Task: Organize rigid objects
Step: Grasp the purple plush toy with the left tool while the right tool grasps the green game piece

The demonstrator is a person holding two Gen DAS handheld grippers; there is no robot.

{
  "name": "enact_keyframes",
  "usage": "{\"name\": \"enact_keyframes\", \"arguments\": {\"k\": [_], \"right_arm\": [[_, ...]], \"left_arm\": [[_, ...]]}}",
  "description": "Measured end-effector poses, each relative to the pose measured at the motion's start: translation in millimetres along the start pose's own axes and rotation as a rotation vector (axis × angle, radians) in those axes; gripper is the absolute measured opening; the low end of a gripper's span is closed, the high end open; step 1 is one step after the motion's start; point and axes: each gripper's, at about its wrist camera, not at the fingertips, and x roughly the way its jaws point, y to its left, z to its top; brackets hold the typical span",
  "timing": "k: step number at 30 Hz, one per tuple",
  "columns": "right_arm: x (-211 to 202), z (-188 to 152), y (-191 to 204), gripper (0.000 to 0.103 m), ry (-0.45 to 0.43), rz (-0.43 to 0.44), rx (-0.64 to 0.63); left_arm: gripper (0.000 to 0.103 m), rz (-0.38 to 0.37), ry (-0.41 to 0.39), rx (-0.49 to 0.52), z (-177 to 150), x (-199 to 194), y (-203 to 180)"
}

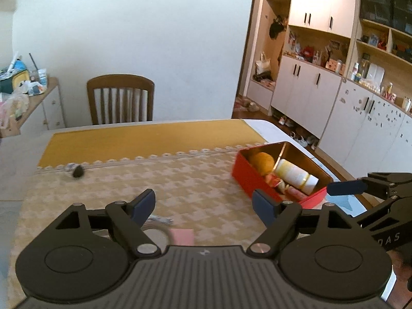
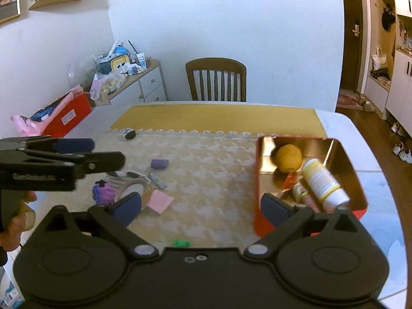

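Blue-padded jaws stand wide apart on both grippers, nothing between them. The left gripper (image 1: 203,206) hangs over the patterned table (image 1: 200,177); just below its jaws lie a clear tape roll (image 2: 134,189) and a pink pad (image 2: 160,201). The pad looks light, flat and hard to pinch except by an edge. The roll is stiff, best taken across its rim.

The right gripper (image 2: 202,207) has its right jaw over the near rim of the red tin (image 2: 257,180), which already holds a yellow ball (image 2: 288,158) and a white bottle (image 2: 323,180).

Left of the right jaws sit a knobbly purple toy (image 2: 103,193) and, farther ahead, a small purple block (image 2: 159,164), likely light and firm, easy to clamp across its short sides. Beyond everything, a dark rounded piece (image 2: 129,134) lies by the lace edge; smooth, possibly slippery.
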Motion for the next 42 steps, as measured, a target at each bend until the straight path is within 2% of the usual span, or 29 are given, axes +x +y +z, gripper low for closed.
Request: {"name": "enact_keyframes", "arguments": {"k": [3,5,15,20,23,30,40,42], "right_arm": [[6.8,-5.8,12.1,0.103,0.006,-0.009,0.004],[13.0,-10.8,19.4,0.103,0.017,-0.016,0.0],[45.2,-34.0,39.9,0.103,0.08,-0.069,-0.006],[61.2,-40.5,43.3,0.103,0.111,-0.087,-0.009],[70.7,-44.3,42.9,0.102,0.128,-0.092,0.003],[93.2,-56.6,39.5,0.087,0.19,-0.107,0.005],[108.8,-59.5,39.0,0.06,0.237,-0.087,-0.012],[110.0,-59.6,40.1,0.057,0.239,-0.092,-0.022]], "left_arm": [[0.091,0.012,-0.009,-0.005,-8.4,-8.0,17.2],[0.093,0.016,-0.008,-0.013,-15.1,-10.7,30.7],[0.093,0.043,0.052,-0.033,-48.3,-0.5,80.7],[0.093,0.066,0.101,0.031,-63.3,18.0,91.1],[0.093,0.06,0.125,0.035,-70.2,27.7,97.7],[0.093,0.084,0.153,0.069,-81.5,46.1,106.0],[0.093,0.065,0.177,0.056,-86.8,57.6,114.9],[0.085,0.061,0.181,0.057,-86.7,58.8,114.3]]}}
